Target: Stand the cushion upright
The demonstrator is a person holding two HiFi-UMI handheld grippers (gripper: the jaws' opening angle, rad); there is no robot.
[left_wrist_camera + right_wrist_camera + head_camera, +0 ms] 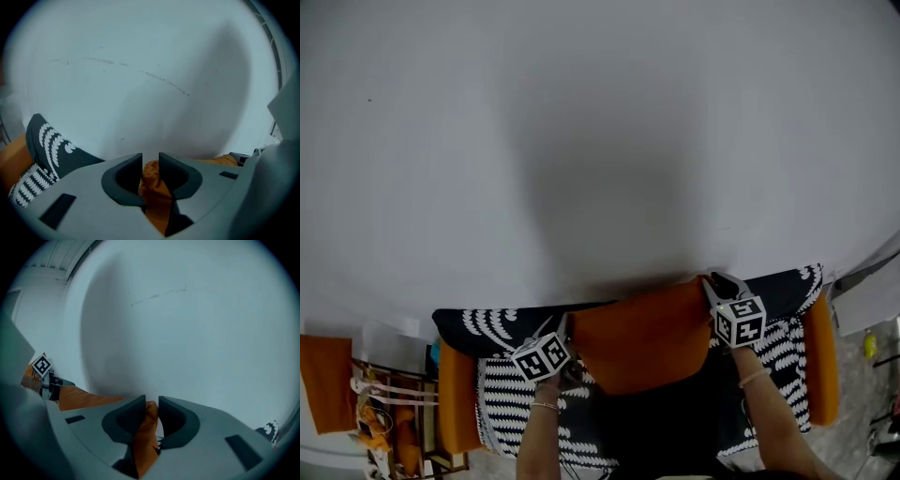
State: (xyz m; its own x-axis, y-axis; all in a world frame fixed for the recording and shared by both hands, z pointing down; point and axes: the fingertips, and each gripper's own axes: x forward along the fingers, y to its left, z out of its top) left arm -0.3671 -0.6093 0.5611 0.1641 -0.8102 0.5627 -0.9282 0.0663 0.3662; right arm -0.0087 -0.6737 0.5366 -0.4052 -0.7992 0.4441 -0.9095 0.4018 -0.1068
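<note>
An orange cushion (642,337) stands against the back of a black-and-white patterned sofa (492,323) in the head view, held by its two top corners. My left gripper (565,326) is shut on the left corner; in the left gripper view orange fabric (154,192) is bunched between the jaws of this gripper (150,159). My right gripper (713,282) is shut on the right corner; in the right gripper view the cushion's (143,437) corner is pinched in that gripper (151,401) and its top edge runs away to the left. The cushion's lower part is hidden.
A plain white wall (581,122) rises right behind the sofa. Orange armrests (457,394) (820,356) close the sofa's two ends. A cluttered rack (380,417) and an orange cloth (323,370) are at the lower left. The patterned sofa back (51,145) shows beside the left gripper.
</note>
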